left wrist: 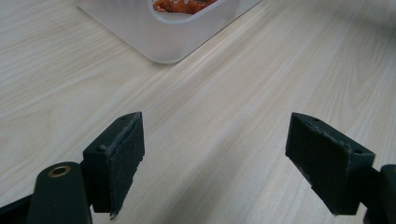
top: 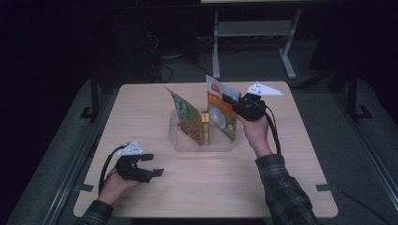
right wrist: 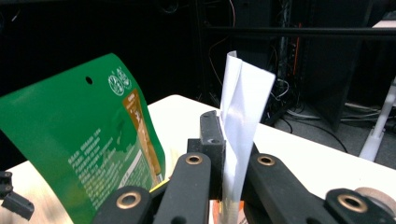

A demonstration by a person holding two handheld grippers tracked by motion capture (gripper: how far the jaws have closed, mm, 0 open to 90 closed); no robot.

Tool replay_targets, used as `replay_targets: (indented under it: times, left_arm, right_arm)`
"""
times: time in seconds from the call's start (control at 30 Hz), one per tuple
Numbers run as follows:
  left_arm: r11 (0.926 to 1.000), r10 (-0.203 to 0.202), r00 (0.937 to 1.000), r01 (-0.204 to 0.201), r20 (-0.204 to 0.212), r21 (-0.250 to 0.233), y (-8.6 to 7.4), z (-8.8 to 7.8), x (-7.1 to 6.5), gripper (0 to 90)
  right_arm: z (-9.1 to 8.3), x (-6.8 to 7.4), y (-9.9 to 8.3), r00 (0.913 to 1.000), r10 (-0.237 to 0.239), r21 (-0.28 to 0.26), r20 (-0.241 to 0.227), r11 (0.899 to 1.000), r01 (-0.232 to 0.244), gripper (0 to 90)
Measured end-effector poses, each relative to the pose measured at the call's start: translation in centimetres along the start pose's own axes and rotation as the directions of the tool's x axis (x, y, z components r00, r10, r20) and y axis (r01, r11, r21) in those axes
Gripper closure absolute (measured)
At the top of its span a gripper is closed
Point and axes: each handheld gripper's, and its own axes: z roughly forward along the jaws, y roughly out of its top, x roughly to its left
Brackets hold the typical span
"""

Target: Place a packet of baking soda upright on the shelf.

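Pouch (top: 220, 108) stands upright at the right end of the clear bin (top: 180, 140), pinched at its top edge by your right gripper (top: 228, 99), beside a green pouch (top: 187, 117), while your left gripper (top: 152, 165) rests near the bin, fingers spread on the desk (top: 141, 108).

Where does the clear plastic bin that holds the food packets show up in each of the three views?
High view: the clear plastic bin sits mid-table.
Left gripper view: its corner is at the top edge.
Right gripper view: I cannot make it out.
Shared landmark: the green food pouch, standing in the bin in the high view.
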Motion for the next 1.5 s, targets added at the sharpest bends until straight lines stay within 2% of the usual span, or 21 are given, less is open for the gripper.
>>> replay_targets:
  times: [0.17,0.4,0.67,0.9,0.97,1.07,1.1,1.13,1.17,1.2,1.27,1.33,1.5]
  left_arm:
    - [1.0,0.001,1.0,-0.001,-0.003,0.002,0.0,0.0,0.1,19.1]
    - [1.0,-0.007,1.0,0.007,-0.007,0.0,0.1,0.1,0.1,19.1]
    - [0.9999,-0.015,0.9998,0.015,-0.01,0.008,0.1,0.3,0.0,19.1]
    - [1.0,-0.001,1.0,0.001,-0.009,0.01,0.1,0.3,0.0,19.1]
    - [0.9998,-0.014,0.9999,0.014,-0.004,0.011,0.0,0.4,0.0,19.1]
    - [0.9999,-0.001,1.0,0.001,-0.002,0.011,0.1,0.4,0.1,19.1]
    - [0.9999,-0.009,1.0,0.009,0.002,0.01,0.1,0.4,0.0,19.2]
    - [0.9999,-0.009,1.0,0.009,0.002,0.01,0.1,0.4,0.0,19.1]
    - [0.9999,-0.009,1.0,0.008,0.004,0.011,0.1,0.5,0.1,19.1]
    - [0.9999,-0.008,1.0,0.008,0.004,0.011,0.1,0.5,0.0,19.1]
    - [0.9999,0.001,1.0,-0.001,0.005,0.013,0.1,0.5,0.1,19.1]
    - [0.9999,0.002,1.0,-0.002,0.006,0.015,0.1,0.5,0.1,19.1]
    - [0.9999,-0.001,1.0,0.001,0.009,0.015,0.1,0.5,0.0,19.1]
  right_arm:
    - [0.0,0.1,-1.1,0.9998,-0.015,0.039,-0.012,0.999,0.016,89.2]
    - [-0.2,0.3,-1.8,0.9994,-0.026,0.078,-0.024,0.997,0.028,88.9]
    - [-1.0,-0.3,-2.8,0.9989,-0.018,0.096,-0.044,0.995,0.022,88.7]
    - [-1.3,-0.1,-2.8,0.9986,-0.018,0.114,-0.049,0.993,0.023,87.6]
    - [-1.3,-0.1,-2.7,0.9987,-0.019,0.123,-0.048,0.992,0.025,82.1]
    - [-1.5,0.0,-2.7,0.9994,-0.018,0.136,-0.03,0.99,0.022,68.9]
    - [-1.7,0.0,-2.7,0.9995,-0.015,0.143,-0.026,0.99,0.019,64.0]
    - [-1.7,0.0,-2.7,0.9995,-0.015,0.143,-0.026,0.99,0.019,64.0]
    - [-2.0,0.1,-2.6,0.9997,-0.023,0.156,-0.007,0.988,0.024,51.5]
    - [-2.1,0.1,-2.6,0.9997,-0.023,0.159,-0.001,0.987,0.023,48.0]
    - [-2.3,0.1,-2.5,0.9997,-0.022,0.17,-0.003,0.985,0.023,45.5]
    - [-2.8,0.3,-2.4,0.9991,-0.038,0.19,0.016,0.981,0.035,38.7]
    - [-4.0,0.1,-2.2,0.9984,-0.045,0.189,0.034,0.981,0.038,31.8]
